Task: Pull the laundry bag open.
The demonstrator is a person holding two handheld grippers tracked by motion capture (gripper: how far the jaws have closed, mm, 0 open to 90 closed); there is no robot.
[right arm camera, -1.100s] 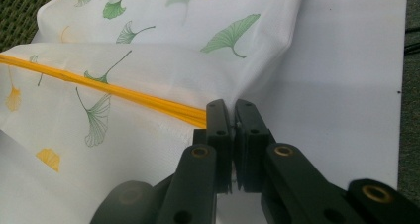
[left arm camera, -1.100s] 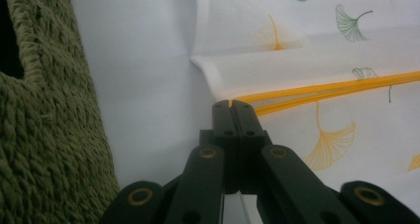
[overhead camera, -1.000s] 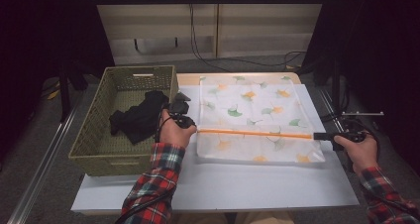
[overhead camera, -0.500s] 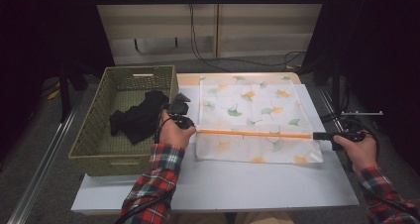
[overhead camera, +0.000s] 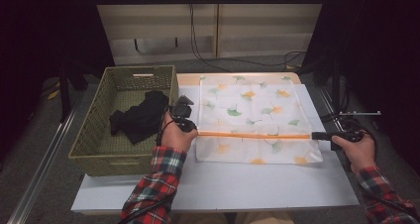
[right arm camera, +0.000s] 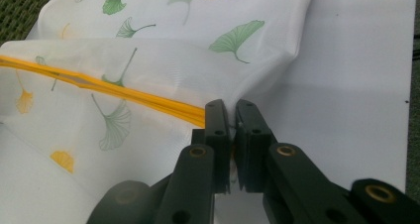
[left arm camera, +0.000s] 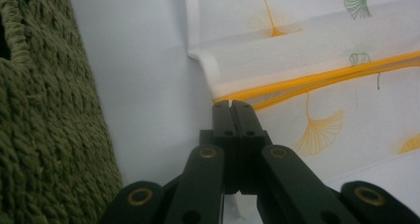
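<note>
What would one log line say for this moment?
left gripper: shut on mesh bag orange edge | right gripper: shut on mesh bag, opposite end | edge taut | black cloth in basket

Red plaid sleeves (overhead camera: 153,184), black tongs (left arm camera: 232,107)

Dim, soft high view with black surroundings; brighter gripper views, slightly blurred.

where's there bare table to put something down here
Free: the white table strip in front of the mesh bag, between the two sleeves, and a narrow margin right of the bag. Crowded: the basket holding black clothing fills the left.
</note>
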